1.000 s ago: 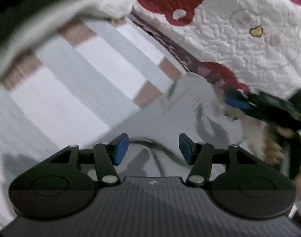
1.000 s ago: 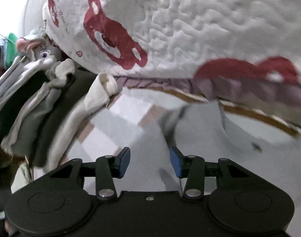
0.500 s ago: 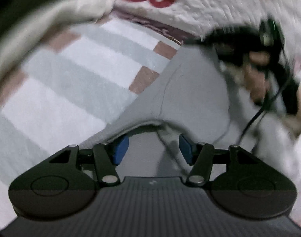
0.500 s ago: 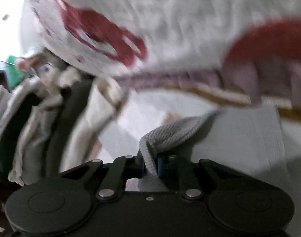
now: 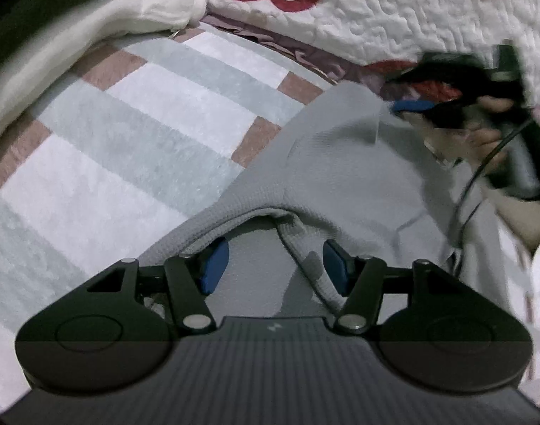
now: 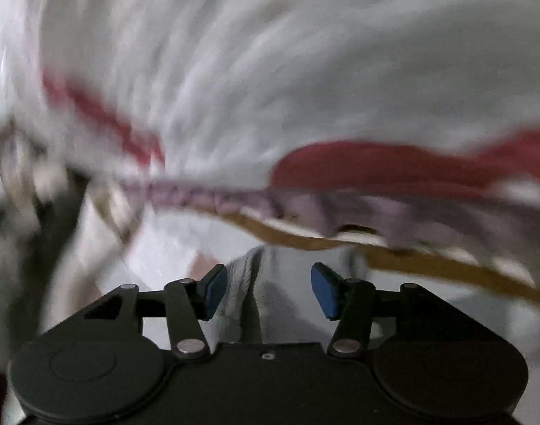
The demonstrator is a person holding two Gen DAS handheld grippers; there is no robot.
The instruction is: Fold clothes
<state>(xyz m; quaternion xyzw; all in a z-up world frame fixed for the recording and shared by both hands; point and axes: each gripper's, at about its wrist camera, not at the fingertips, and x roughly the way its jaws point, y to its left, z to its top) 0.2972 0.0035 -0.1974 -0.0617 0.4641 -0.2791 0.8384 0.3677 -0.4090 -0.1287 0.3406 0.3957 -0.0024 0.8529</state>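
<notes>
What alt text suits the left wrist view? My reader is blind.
A grey knit garment lies on a striped blanket, its near edge between the open blue pads of the left tool. At right, a hand holds the right tool by the garment's far corner.

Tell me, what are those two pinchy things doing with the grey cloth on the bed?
A person is folding a grey garment on a striped blanket, with a gripper in each hand. The left gripper sits open over a raised fold of the cloth, its pads not pressing on it. The right gripper has just been opening, and a bunched edge of the cloth lies loose between its fingers. The right view is blurry. A white quilt with red bears lies behind.
</notes>
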